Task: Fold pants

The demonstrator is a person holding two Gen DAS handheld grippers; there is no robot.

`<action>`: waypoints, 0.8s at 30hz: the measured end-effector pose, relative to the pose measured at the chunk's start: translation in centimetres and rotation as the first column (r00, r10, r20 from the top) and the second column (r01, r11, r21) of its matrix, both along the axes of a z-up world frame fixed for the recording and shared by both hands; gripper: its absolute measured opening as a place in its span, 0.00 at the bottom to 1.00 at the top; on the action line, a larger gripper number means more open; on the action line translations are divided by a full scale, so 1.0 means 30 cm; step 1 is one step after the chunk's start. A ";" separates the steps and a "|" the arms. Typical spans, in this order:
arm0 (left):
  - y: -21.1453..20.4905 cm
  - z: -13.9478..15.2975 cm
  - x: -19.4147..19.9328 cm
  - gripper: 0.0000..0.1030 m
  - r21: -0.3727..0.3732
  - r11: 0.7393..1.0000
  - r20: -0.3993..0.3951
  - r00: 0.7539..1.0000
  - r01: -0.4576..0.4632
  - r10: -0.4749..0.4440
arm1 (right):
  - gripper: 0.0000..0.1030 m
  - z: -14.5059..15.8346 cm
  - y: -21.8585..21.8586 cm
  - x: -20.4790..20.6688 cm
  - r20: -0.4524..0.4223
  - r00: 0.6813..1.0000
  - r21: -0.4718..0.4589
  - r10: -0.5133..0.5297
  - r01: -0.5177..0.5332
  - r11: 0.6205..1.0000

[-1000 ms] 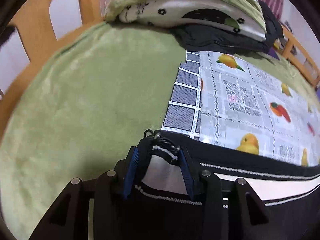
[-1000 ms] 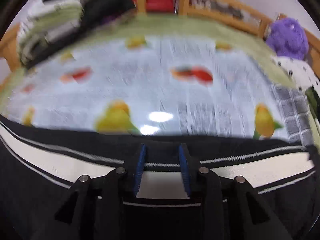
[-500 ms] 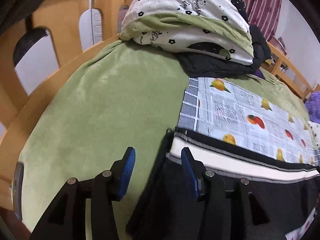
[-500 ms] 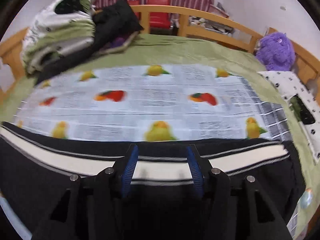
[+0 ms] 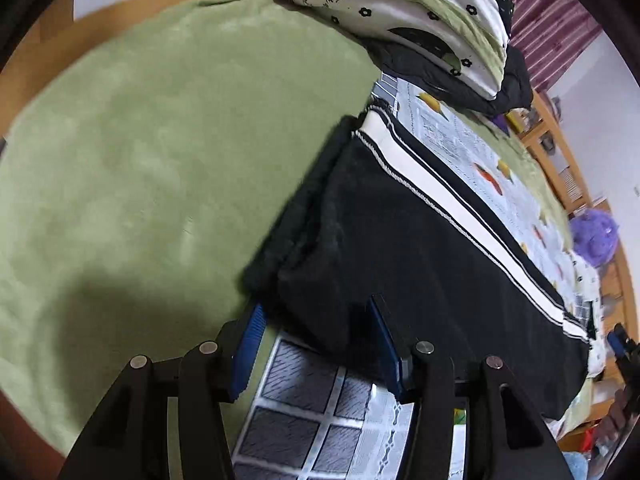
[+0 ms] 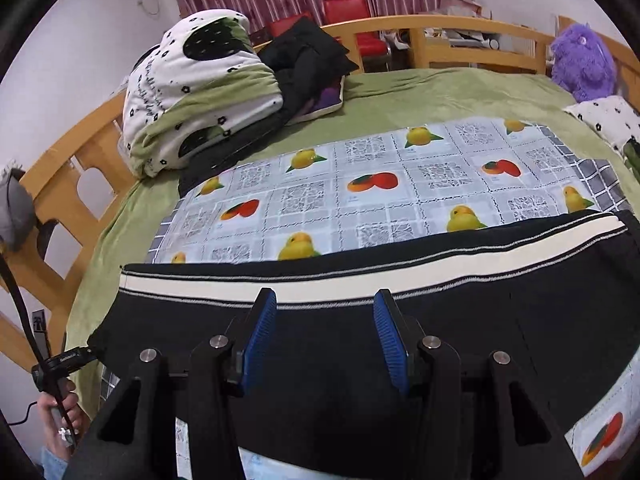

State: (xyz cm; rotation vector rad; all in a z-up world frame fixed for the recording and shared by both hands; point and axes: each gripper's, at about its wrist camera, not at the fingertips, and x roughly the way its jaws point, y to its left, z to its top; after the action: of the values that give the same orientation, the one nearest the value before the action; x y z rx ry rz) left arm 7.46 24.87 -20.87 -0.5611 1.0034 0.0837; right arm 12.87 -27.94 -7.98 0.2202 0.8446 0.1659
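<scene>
Black pants [image 6: 360, 320] with a white side stripe lie folded lengthwise on a fruit-print mat [image 6: 380, 192] on a green bed. They also show in the left wrist view [image 5: 420, 248], running away to the right. My left gripper [image 5: 316, 344] is open and empty, above the near left corner of the pants. My right gripper [image 6: 324, 336] is open and empty, held above the middle of the pants, near the stripe.
A folded white and green quilt [image 6: 196, 96] on dark clothes [image 6: 304, 56] sits at the bed's far left. A purple plush toy [image 6: 580, 60] sits far right. A wooden rail [image 6: 440, 36] rings the bed. Green blanket [image 5: 160, 160] lies left of the pants.
Both grippers have let go of the striped edge of the pants, opened and pulled back and up. The pants now lie flat on the mat.
</scene>
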 end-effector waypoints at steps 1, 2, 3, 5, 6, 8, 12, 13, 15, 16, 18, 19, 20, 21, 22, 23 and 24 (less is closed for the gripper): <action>0.003 -0.018 0.006 0.48 -0.006 1.000 0.004 1.000 -0.016 0.016 | 0.48 0.003 0.009 -0.014 0.001 1.000 0.001 -0.002 0.002 1.000; 0.009 -0.033 0.009 0.48 -0.018 0.999 0.004 0.999 -0.033 0.034 | 0.48 0.006 0.017 -0.028 0.001 1.000 0.010 0.001 -0.001 1.000; 0.020 -0.050 0.012 0.48 -0.049 0.997 0.012 0.998 -0.055 0.056 | 0.48 0.010 0.027 -0.040 0.001 1.000 0.019 0.006 -0.006 1.000; 0.041 -0.067 0.017 0.48 -0.092 0.991 0.050 0.994 -0.097 0.102 | 0.48 0.019 0.035 -0.064 0.006 1.000 0.030 0.005 -0.005 1.000; 0.045 -0.070 0.022 0.48 -0.099 0.989 0.056 0.992 -0.110 0.116 | 0.48 0.023 0.041 -0.074 0.009 1.000 0.034 0.004 -0.004 0.999; 0.052 -0.058 0.035 0.46 -0.080 0.987 0.058 0.988 -0.141 0.146 | 0.48 0.032 0.056 -0.089 0.014 1.000 0.037 0.005 -0.006 0.999; 0.001 0.063 0.052 0.29 0.080 0.989 0.093 0.988 -0.128 0.120 | 0.48 0.037 0.077 -0.128 0.035 0.999 0.006 0.012 -0.012 1.000; -0.027 0.105 0.058 0.27 0.136 0.984 0.100 0.990 -0.114 0.101 | 0.48 0.037 0.080 -0.138 0.041 0.999 -0.006 0.011 -0.011 1.000; -0.103 0.206 0.077 0.26 0.256 0.964 0.129 0.991 -0.076 0.044 | 0.48 0.035 0.079 -0.152 0.040 0.999 -0.021 0.011 -0.011 1.000; -0.155 0.262 0.085 0.26 0.323 0.945 0.147 0.989 -0.054 0.006 | 0.48 0.037 0.071 -0.157 0.043 0.999 -0.019 0.009 -0.009 1.000; -0.275 0.379 0.103 0.25 0.428 0.904 0.182 0.981 -0.012 -0.073 | 0.48 0.045 0.044 -0.170 0.059 0.998 -0.016 -0.009 0.009 1.000; -0.328 0.420 0.111 0.25 0.454 0.891 0.191 0.976 0.008 -0.106 | 0.48 0.049 0.029 -0.177 0.068 0.998 -0.012 -0.015 0.015 1.000; -0.387 0.463 0.120 0.25 0.477 0.878 0.198 0.970 0.031 -0.142 | 0.48 0.051 0.010 -0.186 0.075 0.997 -0.009 -0.020 0.021 1.000; -0.460 0.513 0.128 0.25 0.499 0.865 0.208 0.961 0.056 -0.182 | 0.48 0.052 -0.010 -0.194 0.080 0.996 -0.012 -0.029 0.030 0.999; -0.521 0.548 0.136 0.24 0.512 0.855 0.216 0.952 0.077 -0.215 | 0.48 0.053 -0.028 -0.200 0.083 0.996 -0.017 -0.037 0.038 0.999; -0.587 0.578 0.141 0.24 0.523 0.846 0.219 0.943 0.104 -0.252 | 0.48 0.051 -0.054 -0.208 0.086 0.995 -0.020 -0.046 0.048 0.999; -0.684 0.612 0.152 0.24 0.537 0.831 0.217 0.928 0.146 -0.303 | 0.48 0.050 -0.082 -0.218 0.090 0.994 -0.019 -0.055 0.057 0.998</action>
State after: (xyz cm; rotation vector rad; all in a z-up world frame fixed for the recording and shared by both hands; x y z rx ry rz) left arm 12.02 4.36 -2.51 0.0454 0.7056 0.0498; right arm 6.32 -30.42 -6.48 0.2149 0.7501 0.1138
